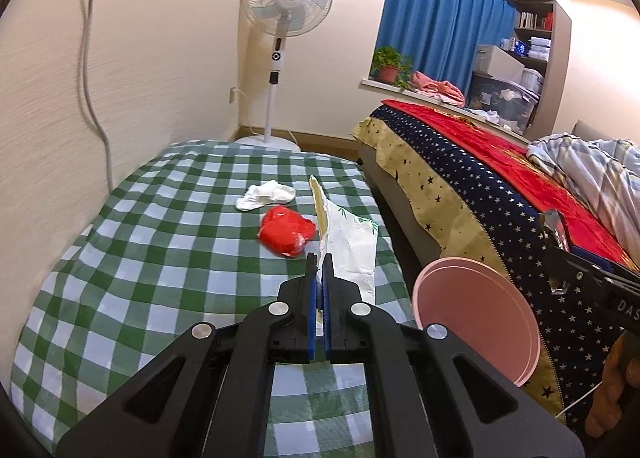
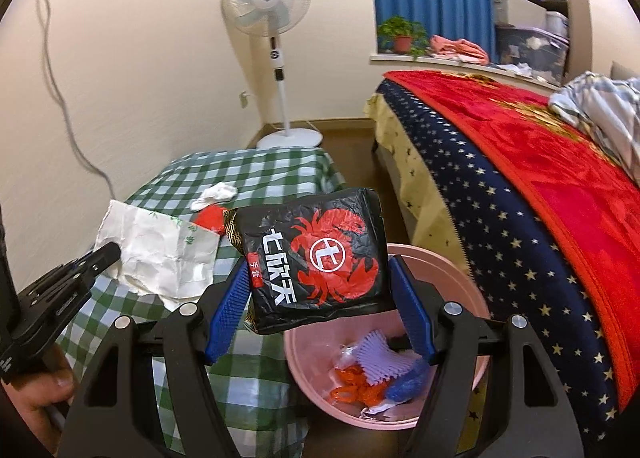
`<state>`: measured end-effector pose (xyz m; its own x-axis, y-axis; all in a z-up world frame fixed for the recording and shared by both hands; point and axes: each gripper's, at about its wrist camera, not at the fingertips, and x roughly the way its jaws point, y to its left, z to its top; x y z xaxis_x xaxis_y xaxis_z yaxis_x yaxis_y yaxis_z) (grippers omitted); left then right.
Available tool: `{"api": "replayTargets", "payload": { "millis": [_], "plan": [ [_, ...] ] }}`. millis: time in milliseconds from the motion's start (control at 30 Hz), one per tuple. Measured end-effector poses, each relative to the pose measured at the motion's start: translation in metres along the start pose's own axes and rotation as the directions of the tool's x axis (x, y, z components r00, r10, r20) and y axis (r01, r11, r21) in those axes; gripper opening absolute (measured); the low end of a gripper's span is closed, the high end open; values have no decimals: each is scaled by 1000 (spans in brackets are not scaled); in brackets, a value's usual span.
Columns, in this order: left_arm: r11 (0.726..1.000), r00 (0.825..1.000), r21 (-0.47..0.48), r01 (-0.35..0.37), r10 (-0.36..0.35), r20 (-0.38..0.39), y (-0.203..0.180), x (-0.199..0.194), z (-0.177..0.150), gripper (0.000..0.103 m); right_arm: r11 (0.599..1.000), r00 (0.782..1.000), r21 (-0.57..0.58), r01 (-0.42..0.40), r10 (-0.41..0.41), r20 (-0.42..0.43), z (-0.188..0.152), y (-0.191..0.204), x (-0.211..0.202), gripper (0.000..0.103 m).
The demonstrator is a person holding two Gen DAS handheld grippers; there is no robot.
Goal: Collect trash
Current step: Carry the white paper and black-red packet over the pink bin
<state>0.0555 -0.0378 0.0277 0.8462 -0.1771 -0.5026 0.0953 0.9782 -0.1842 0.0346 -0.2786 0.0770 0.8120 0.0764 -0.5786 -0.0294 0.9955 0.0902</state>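
Pink plastic bin (image 2: 478, 310): stands on the floor between the checked table and the bed, rim up. Contents visible in the right wrist view: a lilac bristled item (image 2: 382, 354), an orange plastic scrap (image 2: 352, 388), a blue scrap (image 2: 406, 384) and a bit of white paper.

Black snack packet (image 2: 316, 258), printed with a red crab and white characters: sits between the blue pads of the right gripper (image 2: 320, 314), above the bin's near-left rim. The jaws are spread wide; whether the pads actually press the packet's sides cannot be told from this view.

White crumpled wrapper (image 1: 352, 246) with green leaf print: pinched at one edge by the left gripper (image 1: 320, 278), whose blue pads are drawn together on it with only the sheet between them. The wrapper stands up from the pads over the right part of the tablecloth.

Green-and-white checked tablecloth (image 1: 160, 242): carries two loose items, a red crumpled plastic wrapper (image 1: 286, 236) just left of the held sheet, and a wad of white tissue (image 1: 264, 195) beyond it.

Surroundings: white pedestal fan (image 1: 286, 1) in the corner, blue curtain (image 1: 436, 25), potted plant (image 1: 390, 65) on the sill, bed with star-print cover (image 1: 480, 193) and red blanket (image 1: 520, 169).
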Motion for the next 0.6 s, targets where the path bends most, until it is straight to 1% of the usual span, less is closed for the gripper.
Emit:
{"api": "replayTargets", "payload": {
  "millis": [267,600],
  "plan": [
    [999,999,15,41,-41,-2,-18,4,0,2,996,998,54,67,-68,3,1,-21,0,69],
    [994,995,39,101,-100,-16,-57,18,-2,2,988,993,101,118,-117,-13,-2,-38,5,69]
  ]
}}
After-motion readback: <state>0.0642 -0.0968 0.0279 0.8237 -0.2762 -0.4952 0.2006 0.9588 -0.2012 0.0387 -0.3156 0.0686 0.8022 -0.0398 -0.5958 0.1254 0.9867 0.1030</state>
